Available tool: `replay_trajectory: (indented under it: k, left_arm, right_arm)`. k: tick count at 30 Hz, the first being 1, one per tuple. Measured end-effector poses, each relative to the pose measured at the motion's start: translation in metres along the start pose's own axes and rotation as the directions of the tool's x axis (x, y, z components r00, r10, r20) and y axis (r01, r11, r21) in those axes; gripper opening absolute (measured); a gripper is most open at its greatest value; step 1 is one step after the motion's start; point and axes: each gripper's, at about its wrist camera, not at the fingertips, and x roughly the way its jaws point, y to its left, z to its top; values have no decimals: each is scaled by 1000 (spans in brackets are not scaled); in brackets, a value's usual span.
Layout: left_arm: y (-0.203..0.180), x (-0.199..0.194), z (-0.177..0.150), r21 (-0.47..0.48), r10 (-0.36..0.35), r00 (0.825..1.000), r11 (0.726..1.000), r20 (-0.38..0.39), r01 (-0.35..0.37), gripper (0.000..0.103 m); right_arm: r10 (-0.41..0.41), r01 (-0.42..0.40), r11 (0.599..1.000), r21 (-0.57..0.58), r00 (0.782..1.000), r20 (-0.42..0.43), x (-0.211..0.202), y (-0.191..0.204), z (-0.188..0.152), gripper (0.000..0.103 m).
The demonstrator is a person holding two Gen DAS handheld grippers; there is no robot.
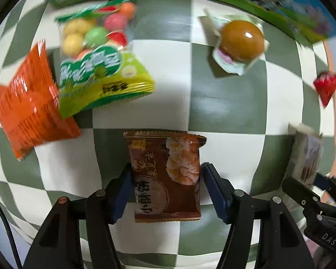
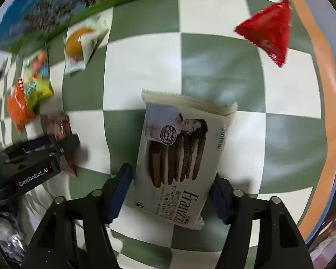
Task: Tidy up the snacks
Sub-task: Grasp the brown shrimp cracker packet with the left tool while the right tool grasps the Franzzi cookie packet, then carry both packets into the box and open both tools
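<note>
A brown shrimp-print snack packet (image 1: 168,174) lies flat on a green-and-white checked tablecloth (image 1: 224,103), between the jaws of the left gripper (image 1: 165,192), which stand apart with a gap at the right pad. A cream Franzzi wafer packet (image 2: 179,157) lies between the parted jaws of the right gripper (image 2: 170,192). Farther off sit an orange packet (image 1: 31,103), a green candy bag (image 1: 96,60), a wrapped brown egg (image 1: 242,40) and a red triangular packet (image 2: 268,31).

brown shrimp packet (image 1: 166,174), cream biscuit pack (image 2: 179,157), flat
</note>
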Motion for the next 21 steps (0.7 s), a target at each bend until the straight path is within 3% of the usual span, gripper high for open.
replay_trajectory:
  k: [4, 7, 9, 11, 13, 17, 21]
  left_arm:
    - [18, -1, -3, -53, -16, 1000, 998, -26, 14, 61]
    - [17, -3, -5, -46, 20, 1000, 999, -17, -21, 55]
    - [14, -3, 7, -32, 38, 999, 999, -8, -38, 53]
    - [7, -4, 4, -11, 53, 999, 999, 2, -53, 53]
    - [5, -5, -2, -2, 53, 998, 999, 16, -53, 53]
    - [5, -34, -12, 8, 15, 998, 1000, 57, -15, 53]
    - [6, -84, -6, 29, -57, 989, 998, 140, 54, 53]
  right_arm:
    - [-40, 34, 997, 67, 996, 86, -18, -17, -7, 70]
    - [-32, 24, 993, 119, 997, 67, -17, -23, -12, 70]
    - [-60, 55, 995, 81, 997, 55, -15, -21, -11, 69]
    - [-138, 137, 990, 17, 990, 43, -7, -6, -7, 64]
    - [-153, 153, 988, 3, 987, 53, -3, 2, -12, 63]
    - [-107, 105, 994, 28, 992, 66, -12, -5, -18, 60]
    - [-17, 13, 999, 36, 993, 120, -51, -9, -12, 57]
